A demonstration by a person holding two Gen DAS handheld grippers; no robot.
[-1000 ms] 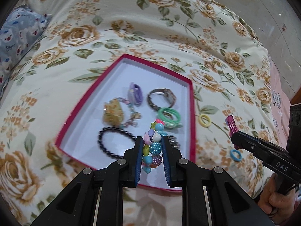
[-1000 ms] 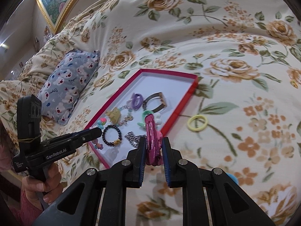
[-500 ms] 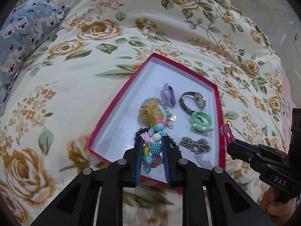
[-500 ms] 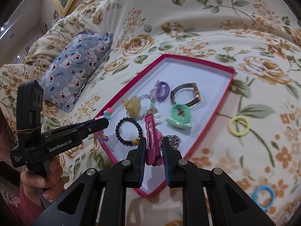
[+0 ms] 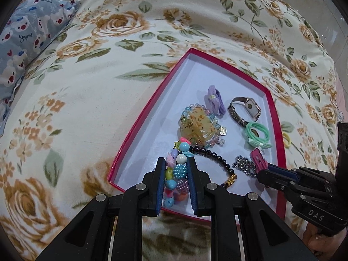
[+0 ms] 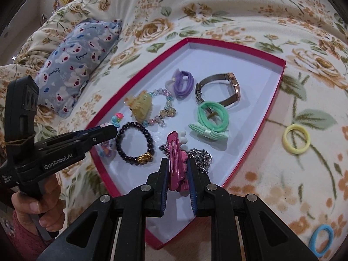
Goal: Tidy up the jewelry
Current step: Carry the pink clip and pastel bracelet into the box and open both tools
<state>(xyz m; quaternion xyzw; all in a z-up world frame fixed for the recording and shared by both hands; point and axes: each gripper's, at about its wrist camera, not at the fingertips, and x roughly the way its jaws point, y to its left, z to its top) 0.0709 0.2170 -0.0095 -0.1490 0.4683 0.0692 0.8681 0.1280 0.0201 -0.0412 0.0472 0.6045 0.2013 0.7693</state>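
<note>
left gripper (image 5: pixel 175 169) clamps one multicoloured bead bracelet (image 5: pixel 177 170) over the red tray (image 6: pixel 269 111); right gripper (image 6: pixel 177 169) clamps one pink hair clip (image 6: pixel 176 163). in tray: one watch (image 6: pixel 217 89), two hair ties, one black bracelet (image 6: pixel 134 144). outside: two rings.

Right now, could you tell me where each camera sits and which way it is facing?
Left wrist: on the left gripper, angled down at the red tray; its fingers pinch a colourful bead bracelet.
Right wrist: on the right gripper, angled down at that tray from its other side; it pinches a pink hair clip.
Shared: tray, watch, black bead bracelet; each shows the other gripper and hand.
</note>
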